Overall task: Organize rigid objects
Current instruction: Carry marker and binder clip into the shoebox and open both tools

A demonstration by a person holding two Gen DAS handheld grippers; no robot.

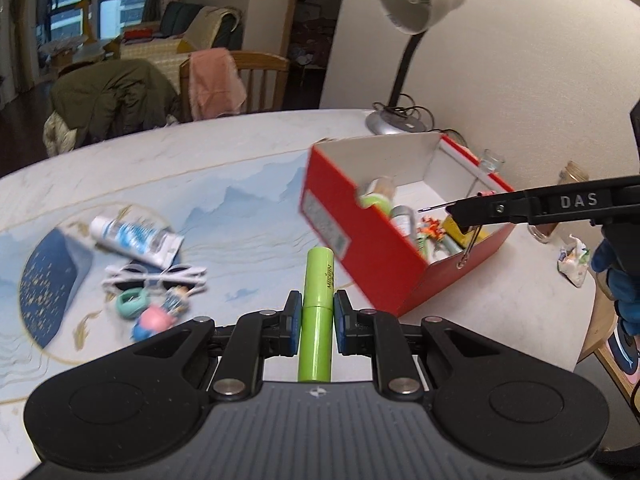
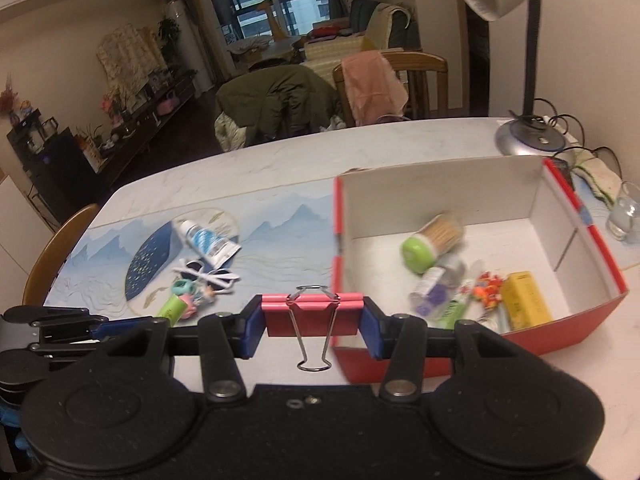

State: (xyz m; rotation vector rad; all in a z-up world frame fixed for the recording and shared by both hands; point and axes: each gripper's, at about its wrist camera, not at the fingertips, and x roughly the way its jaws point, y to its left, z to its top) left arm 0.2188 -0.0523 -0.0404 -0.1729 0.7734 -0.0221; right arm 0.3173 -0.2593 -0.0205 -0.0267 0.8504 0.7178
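Observation:
My left gripper [image 1: 317, 314] is shut on a bright green tube [image 1: 319, 272], held upright above the table. In the right wrist view my right gripper [image 2: 312, 320] is shut on a red binder clip [image 2: 310, 312], wire handles hanging, just left of the open red box [image 2: 560, 338]. That box [image 1: 360, 252] holds a green-lidded toothpick jar [image 2: 430, 242], a yellow pack [image 2: 524, 306], a small bottle [image 2: 436, 280] and an orange toy. A toothpaste tube [image 1: 136, 240], white sunglasses [image 1: 156, 276], a teal ring [image 1: 130, 302] and a small doll [image 1: 160, 314] lie on the table mat.
A desk lamp [image 1: 412, 0] with its base [image 2: 528, 138] and cables stands behind the box. A drinking glass [image 2: 624, 216] and a crumpled wrapper [image 1: 574, 260] sit right of the box. Wooden chairs with clothes draped over them line the table's far edge.

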